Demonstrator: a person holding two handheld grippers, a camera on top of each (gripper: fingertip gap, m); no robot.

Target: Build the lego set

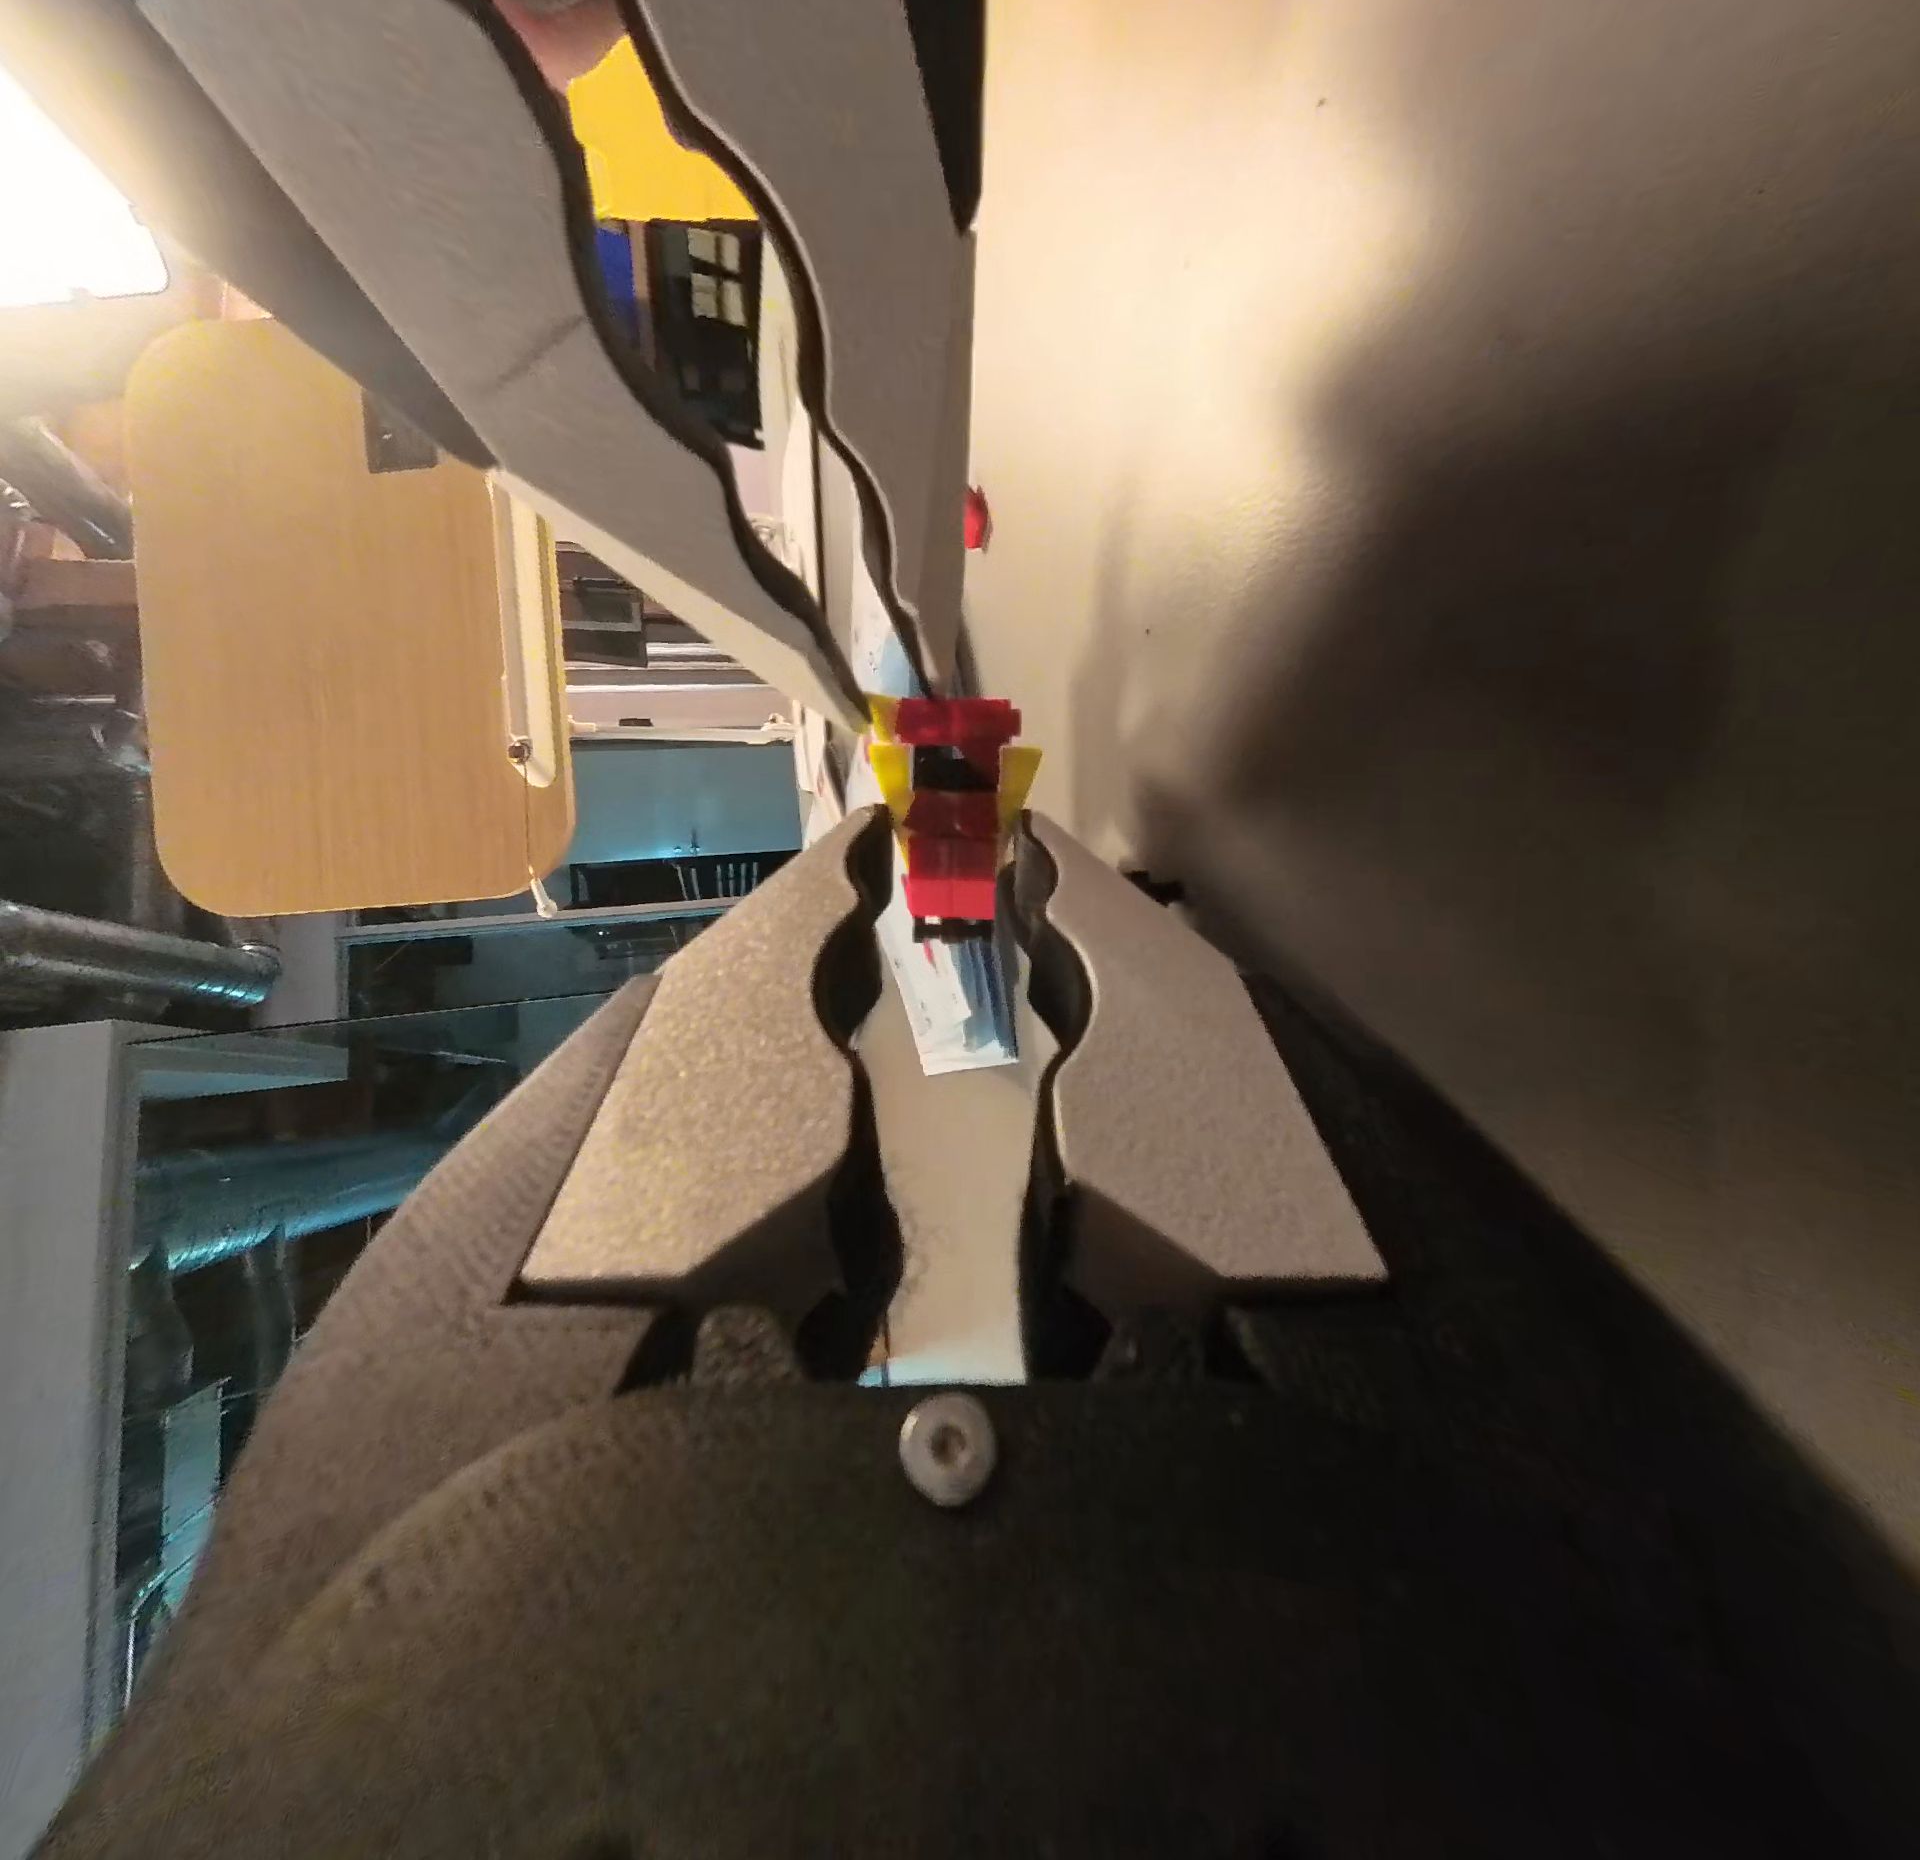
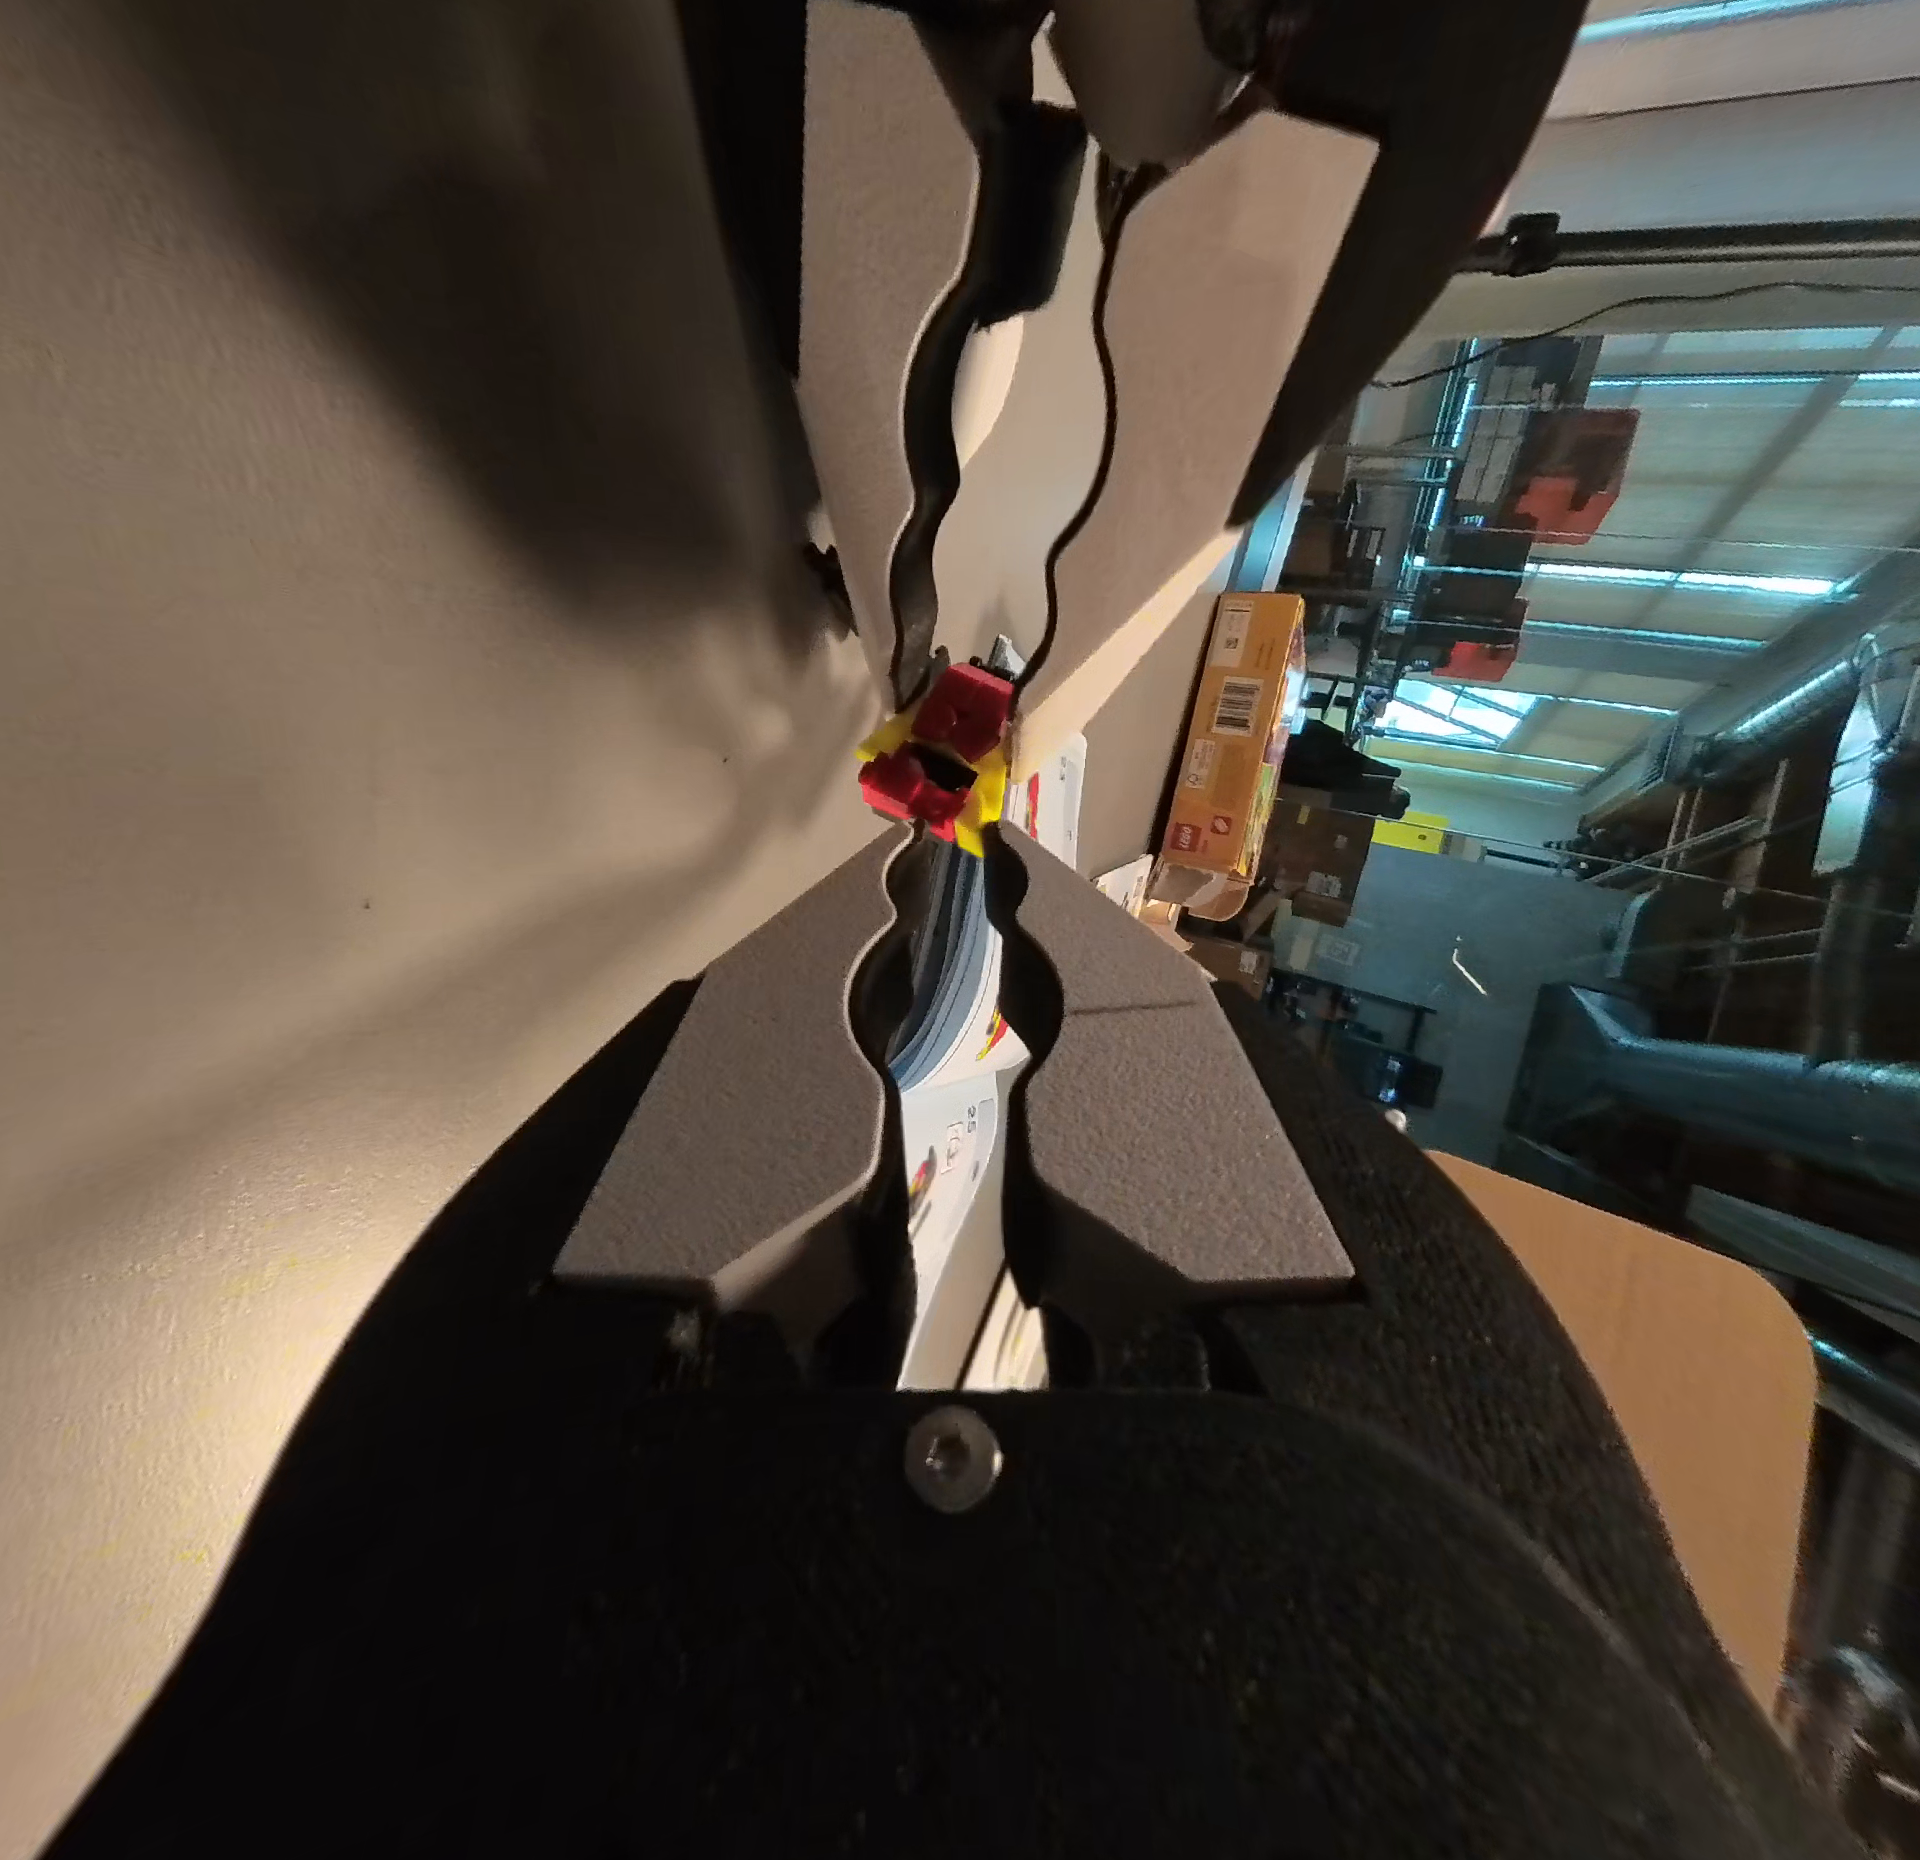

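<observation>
While both wavy-edged grey grippers, left gripper and right gripper, pinch it, the blocky red-yellow lego model hangs.

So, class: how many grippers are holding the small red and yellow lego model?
2. The left gripper grips its near end; the right gripper pinches its far end in the left wrist view of the red and yellow lego model.

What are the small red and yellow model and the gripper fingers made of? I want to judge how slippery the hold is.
The red and yellow model looks like hard moulded plastic, smooth and slightly glossy, with crisp studs. The fingers look like grey plastic with a grainy matt texture, possibly printed.
</observation>
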